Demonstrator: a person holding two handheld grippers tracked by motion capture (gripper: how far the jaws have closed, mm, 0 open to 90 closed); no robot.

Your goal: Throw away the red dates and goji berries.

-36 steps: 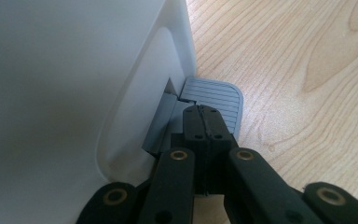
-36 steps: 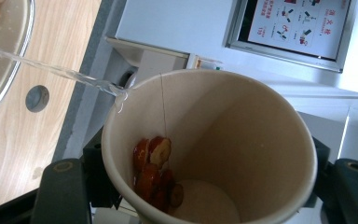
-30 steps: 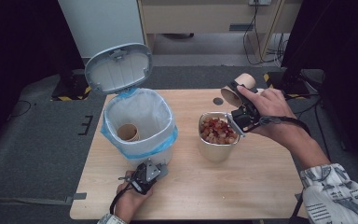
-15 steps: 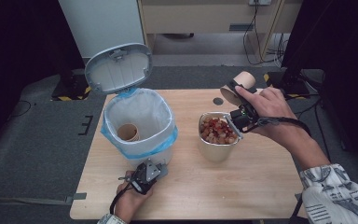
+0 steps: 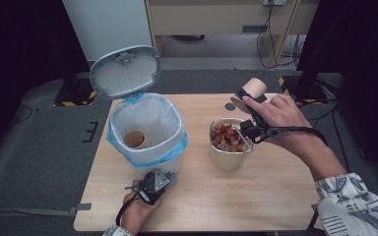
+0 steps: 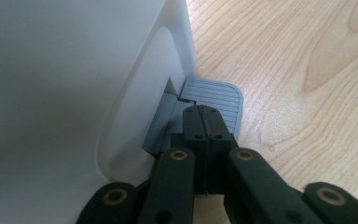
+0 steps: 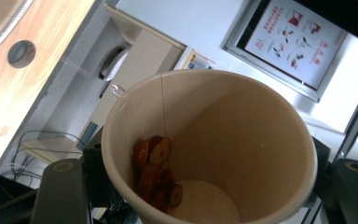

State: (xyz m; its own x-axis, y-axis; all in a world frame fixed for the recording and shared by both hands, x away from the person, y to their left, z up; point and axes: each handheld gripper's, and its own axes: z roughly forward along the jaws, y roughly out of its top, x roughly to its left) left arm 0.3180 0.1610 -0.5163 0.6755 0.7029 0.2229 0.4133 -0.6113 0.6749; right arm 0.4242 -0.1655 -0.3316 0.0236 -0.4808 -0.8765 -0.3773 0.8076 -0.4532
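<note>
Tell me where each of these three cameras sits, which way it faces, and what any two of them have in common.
High view: above the person's side, looking forward and down on the wooden table; both forearms enter from the bottom.
Left gripper view: rides the left gripper, looking along its shut black jaws onto the grey ribbed pedal of the white lidded bin.
Right gripper view: rides the right gripper, looking into the tan paper cup with dried red fruit slices.
Shared: the high and left views show the bin; the high and right views show the cup.
</note>
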